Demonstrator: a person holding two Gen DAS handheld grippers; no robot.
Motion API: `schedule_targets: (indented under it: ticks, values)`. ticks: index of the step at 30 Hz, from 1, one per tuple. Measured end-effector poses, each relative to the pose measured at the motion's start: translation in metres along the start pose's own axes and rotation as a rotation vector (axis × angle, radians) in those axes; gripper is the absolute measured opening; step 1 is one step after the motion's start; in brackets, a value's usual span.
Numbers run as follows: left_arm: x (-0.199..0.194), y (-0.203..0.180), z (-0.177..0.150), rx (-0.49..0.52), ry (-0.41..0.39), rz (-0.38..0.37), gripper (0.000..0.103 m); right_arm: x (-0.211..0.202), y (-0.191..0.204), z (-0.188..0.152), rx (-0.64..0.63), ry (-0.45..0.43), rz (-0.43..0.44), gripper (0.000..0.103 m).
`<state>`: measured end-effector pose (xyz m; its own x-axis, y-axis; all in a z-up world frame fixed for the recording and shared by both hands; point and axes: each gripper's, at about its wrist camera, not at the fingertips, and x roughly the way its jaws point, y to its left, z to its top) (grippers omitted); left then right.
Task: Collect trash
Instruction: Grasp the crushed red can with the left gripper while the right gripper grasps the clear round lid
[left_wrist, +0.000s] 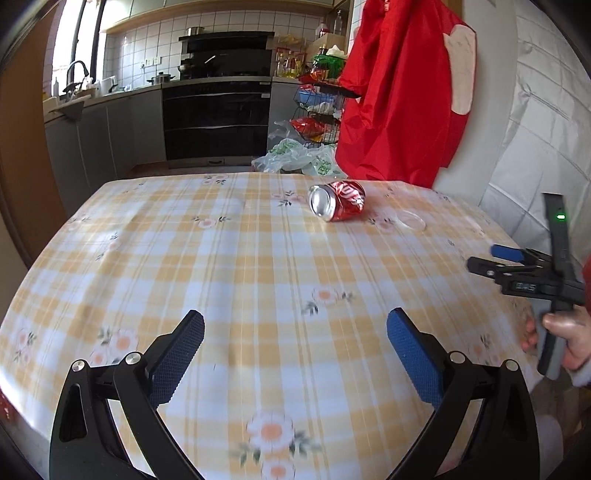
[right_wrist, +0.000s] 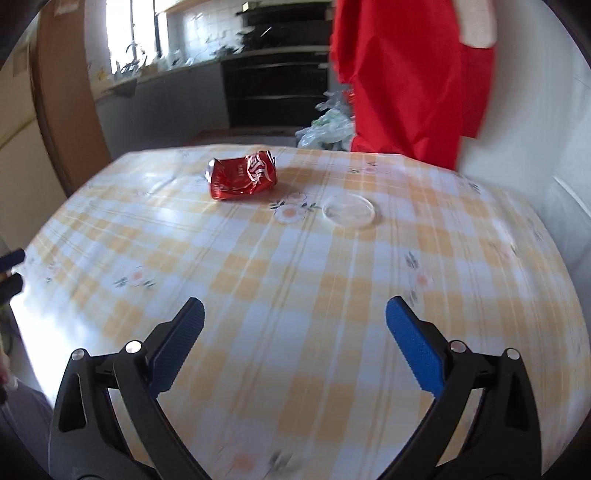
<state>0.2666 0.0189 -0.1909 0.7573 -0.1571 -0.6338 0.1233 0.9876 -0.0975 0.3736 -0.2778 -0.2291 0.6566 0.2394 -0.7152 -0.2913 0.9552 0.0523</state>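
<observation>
A crushed red soda can (left_wrist: 337, 200) lies on its side on the far part of the yellow checked tablecloth (left_wrist: 240, 277); it also shows in the right wrist view (right_wrist: 242, 178). A clear plastic lid (right_wrist: 349, 211) lies flat to the right of the can, faint in the left wrist view (left_wrist: 412, 220). My left gripper (left_wrist: 295, 325) is open and empty, above the near part of the table. My right gripper (right_wrist: 294, 314) is open and empty, also well short of the can; it shows from the side at the right edge of the left wrist view (left_wrist: 487, 258).
A red garment (left_wrist: 402, 92) hangs at the table's far right corner. Plastic bags (left_wrist: 295, 158) lie beyond the far edge, in front of a wire rack (left_wrist: 317, 110). Kitchen counters and an oven (left_wrist: 216, 118) stand behind. A white wall (left_wrist: 535, 147) is to the right.
</observation>
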Motion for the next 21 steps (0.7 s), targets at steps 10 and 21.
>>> schedule_targets:
  ticks: [10, 21]
  values:
    - [0.079, -0.002, 0.051, 0.021, 0.022, -0.047, 0.097, 0.121, -0.057, 0.062, 0.093, 0.117, -0.056, 0.092]
    - [0.156, -0.031, 0.097, 0.028, 0.02, -0.024, 0.096, 0.141, -0.051, 0.066, 0.029, 0.128, -0.033, 0.065]
